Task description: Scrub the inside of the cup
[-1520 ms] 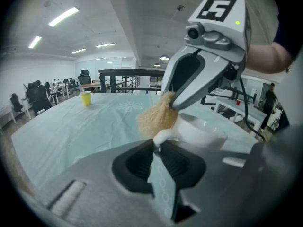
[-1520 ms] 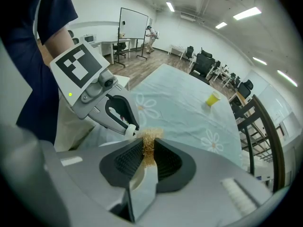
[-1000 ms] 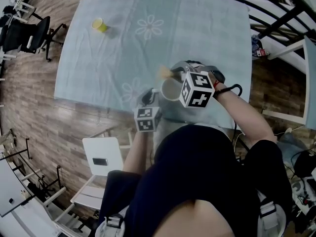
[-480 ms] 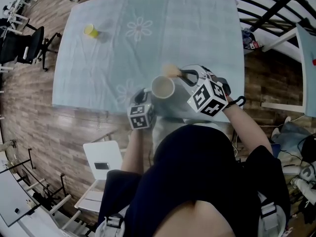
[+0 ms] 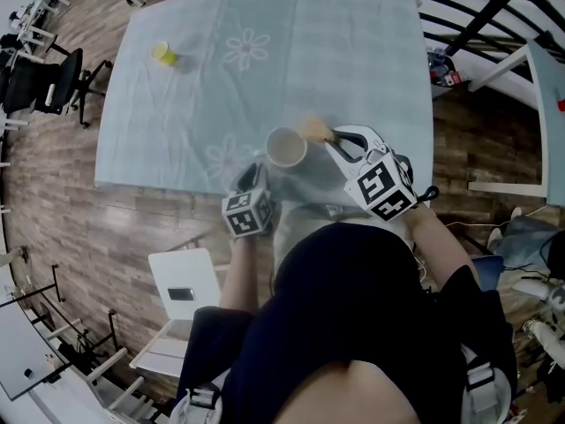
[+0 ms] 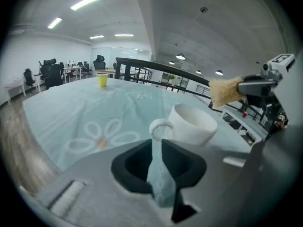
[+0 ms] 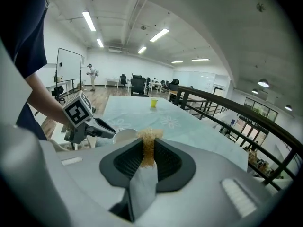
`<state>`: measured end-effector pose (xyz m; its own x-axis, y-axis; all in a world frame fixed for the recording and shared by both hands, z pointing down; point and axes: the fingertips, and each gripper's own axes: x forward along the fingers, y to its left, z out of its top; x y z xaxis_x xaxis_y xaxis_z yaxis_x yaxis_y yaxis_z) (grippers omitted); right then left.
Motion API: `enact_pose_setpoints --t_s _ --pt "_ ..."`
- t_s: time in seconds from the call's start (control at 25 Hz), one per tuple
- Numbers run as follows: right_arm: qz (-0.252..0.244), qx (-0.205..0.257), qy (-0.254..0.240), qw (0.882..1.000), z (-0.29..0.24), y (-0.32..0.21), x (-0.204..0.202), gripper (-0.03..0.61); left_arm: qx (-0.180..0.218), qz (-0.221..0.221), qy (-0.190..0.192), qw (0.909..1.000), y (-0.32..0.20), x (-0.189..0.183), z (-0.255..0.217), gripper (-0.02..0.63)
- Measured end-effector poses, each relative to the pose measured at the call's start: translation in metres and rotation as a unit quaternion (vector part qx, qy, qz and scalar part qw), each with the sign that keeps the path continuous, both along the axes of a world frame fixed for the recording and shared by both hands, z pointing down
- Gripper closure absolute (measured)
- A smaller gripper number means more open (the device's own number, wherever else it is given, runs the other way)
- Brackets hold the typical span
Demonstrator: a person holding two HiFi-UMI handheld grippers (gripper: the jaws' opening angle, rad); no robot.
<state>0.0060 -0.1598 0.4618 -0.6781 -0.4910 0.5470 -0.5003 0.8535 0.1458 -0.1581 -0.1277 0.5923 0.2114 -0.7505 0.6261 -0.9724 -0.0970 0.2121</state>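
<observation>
A white cup (image 5: 285,147) stands upright on the pale blue tablecloth (image 5: 353,51), near its front edge. My left gripper (image 5: 258,173) is just behind the cup's handle (image 6: 158,126). Its jaws have just been opening. The handle sits at their tips and the pads do not press on it. My right gripper (image 5: 331,140) is to the right of the cup, shut on a tan sponge (image 5: 315,131). The sponge hangs in the air beside the cup's rim, outside the cup. In the right gripper view the sponge (image 7: 149,145) stands up between the pads, with the cup (image 7: 124,135) beyond.
A small yellow cup (image 5: 162,55) stands at the table's far left. A white chair (image 5: 181,290) is on the floor to my left. Dark railings (image 5: 477,25) run past the table's right side. Office chairs (image 5: 44,69) stand at the far left.
The right gripper has drawn back to the right and toward me with the sponge. The cup and the left gripper have shifted a little to the left.
</observation>
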Motion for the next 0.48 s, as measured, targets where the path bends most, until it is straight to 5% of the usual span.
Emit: enact_pose_setpoints --t_s 0.2,0.48 --pt "0.013 -0.004 -0.028 1.000 -0.002 0.017 0.005 0.508 0.048 0.012 -0.003 0.9988 0.015 0.020 -0.038 0.604" --pt "0.027 -0.021 -0.075 0.997 -0.008 0.038 0.011 0.506 0.084 0.027 0.009 0.9961 0.031 0.051 -0.074 0.614"
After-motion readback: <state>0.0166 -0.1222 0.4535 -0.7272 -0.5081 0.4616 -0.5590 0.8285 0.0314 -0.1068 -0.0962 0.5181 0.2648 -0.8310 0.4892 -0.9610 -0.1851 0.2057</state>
